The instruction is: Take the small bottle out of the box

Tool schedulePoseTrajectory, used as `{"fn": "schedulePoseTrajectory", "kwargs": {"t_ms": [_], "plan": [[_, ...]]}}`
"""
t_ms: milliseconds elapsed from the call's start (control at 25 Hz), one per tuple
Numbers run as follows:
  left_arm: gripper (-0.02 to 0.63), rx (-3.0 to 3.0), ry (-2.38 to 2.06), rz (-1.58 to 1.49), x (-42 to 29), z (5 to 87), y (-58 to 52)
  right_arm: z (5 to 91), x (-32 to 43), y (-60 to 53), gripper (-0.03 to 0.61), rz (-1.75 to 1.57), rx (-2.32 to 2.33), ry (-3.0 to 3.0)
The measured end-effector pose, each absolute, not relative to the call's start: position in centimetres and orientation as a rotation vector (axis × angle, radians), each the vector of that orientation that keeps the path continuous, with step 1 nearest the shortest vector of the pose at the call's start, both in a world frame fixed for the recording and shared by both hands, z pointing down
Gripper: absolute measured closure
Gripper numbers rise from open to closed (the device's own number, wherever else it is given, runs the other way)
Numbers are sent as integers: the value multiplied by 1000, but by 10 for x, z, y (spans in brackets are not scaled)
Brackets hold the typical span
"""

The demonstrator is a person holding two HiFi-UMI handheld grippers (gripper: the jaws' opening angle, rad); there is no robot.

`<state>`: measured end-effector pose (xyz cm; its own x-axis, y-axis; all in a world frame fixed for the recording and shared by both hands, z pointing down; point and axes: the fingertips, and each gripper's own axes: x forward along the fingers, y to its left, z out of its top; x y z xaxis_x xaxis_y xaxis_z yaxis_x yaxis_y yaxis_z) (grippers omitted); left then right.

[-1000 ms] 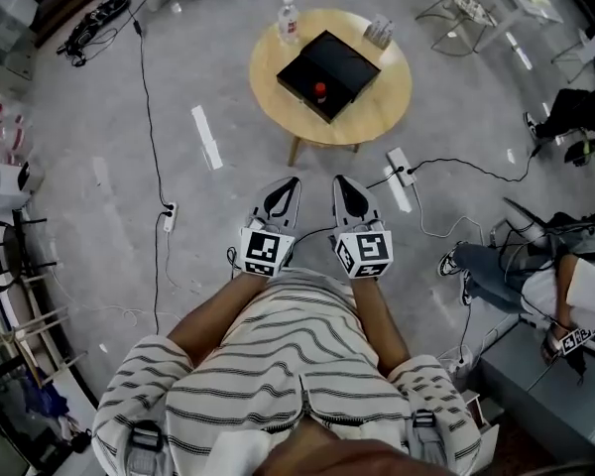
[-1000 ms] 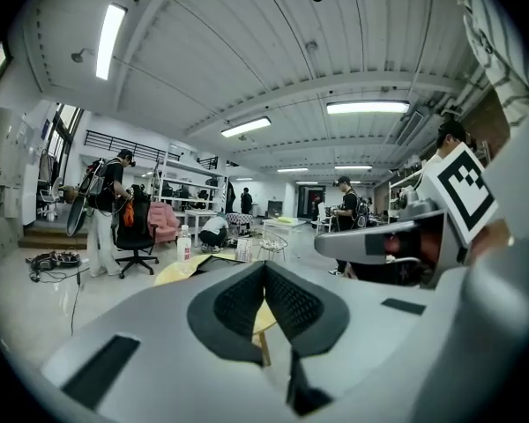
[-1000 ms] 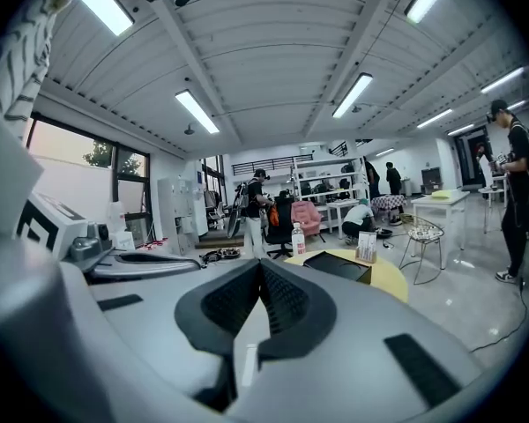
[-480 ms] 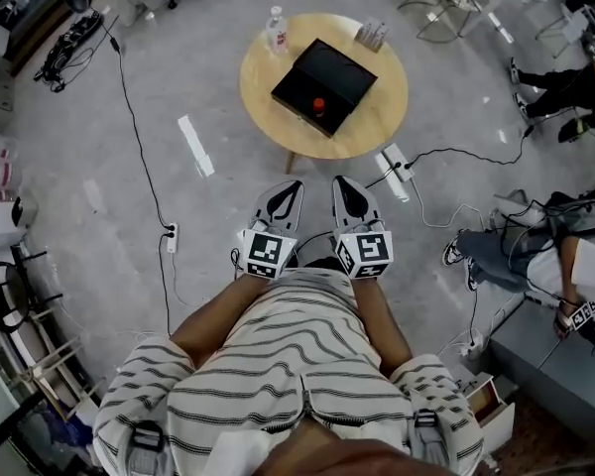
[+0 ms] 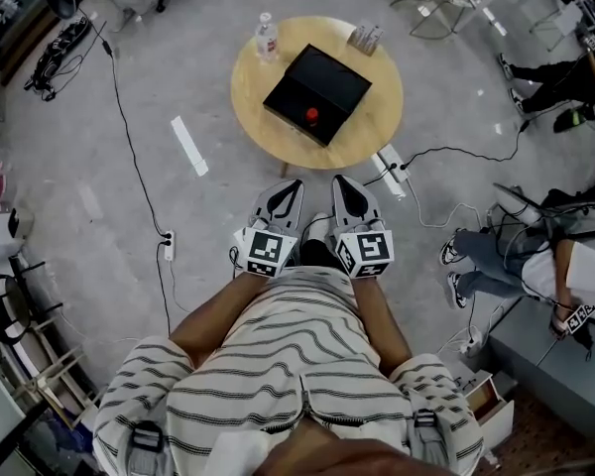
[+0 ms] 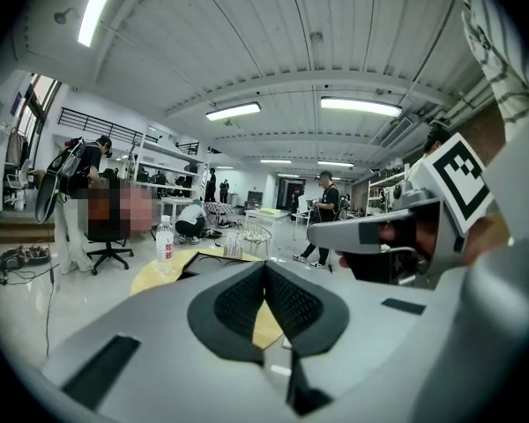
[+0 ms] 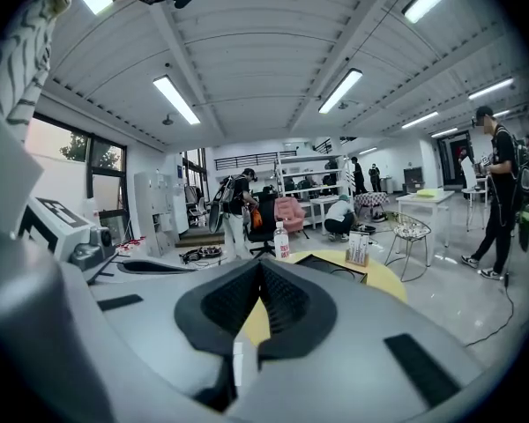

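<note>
On the round table a water bottle and card holder flank the box; left tool and right tool closed.

Bright ceiling tubes light evenly; fisheye warp darkens corners.

Inside black box, only a red dot, too small to identify; seated person cut off by right edge

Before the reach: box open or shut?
Open: no lid on the box; a red-topped item shows inside it.
</note>
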<state>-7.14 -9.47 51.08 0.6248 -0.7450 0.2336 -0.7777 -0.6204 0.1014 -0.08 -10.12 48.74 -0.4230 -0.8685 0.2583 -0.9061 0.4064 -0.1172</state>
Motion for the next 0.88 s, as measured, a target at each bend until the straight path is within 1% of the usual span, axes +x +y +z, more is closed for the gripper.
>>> {"fn": "schedulePoseTrajectory", "kwargs": {"t_ms": [360, 880], "plan": [[592, 2649, -1318, 268, -52, 510, -136, 485, 25, -137, 560, 345, 1581, -2539], [592, 2589, -1381, 339, -30, 530, -169, 502, 46, -152, 560, 390, 1512, -2544]]}}
